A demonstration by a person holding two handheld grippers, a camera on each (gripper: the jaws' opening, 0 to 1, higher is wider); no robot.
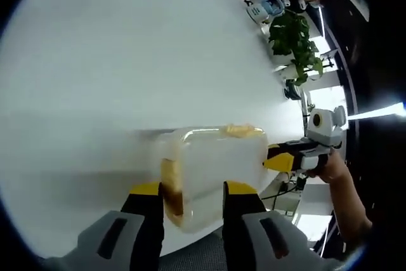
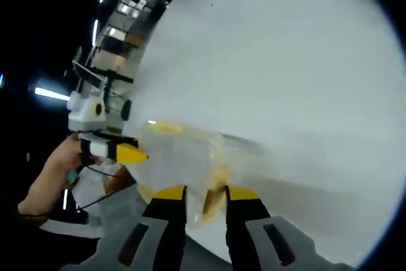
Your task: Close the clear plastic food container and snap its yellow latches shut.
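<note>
The clear plastic food container (image 1: pixel 212 169) lies on a white table (image 1: pixel 127 61), with yellow latches along its left side and far edge. Its near end sits between the jaws of my left gripper (image 1: pixel 192 190), which press on both sides of it. My right gripper (image 1: pixel 282 158) comes in from the right, held by a hand, with its yellow tips at the container's right side. In the right gripper view the container (image 2: pixel 184 150) looks blurred. My right gripper (image 2: pixel 206 193) stands nearly closed on its near edge, where a yellow latch shows. My left gripper (image 2: pixel 127 152) touches its left side.
A green potted plant (image 1: pixel 295 36) and small items (image 1: pixel 266 6) stand past the table's far right corner. The table's near edge runs just below the container, with grey floor beneath. A person's hand (image 2: pixel 54 169) and cables show at the left.
</note>
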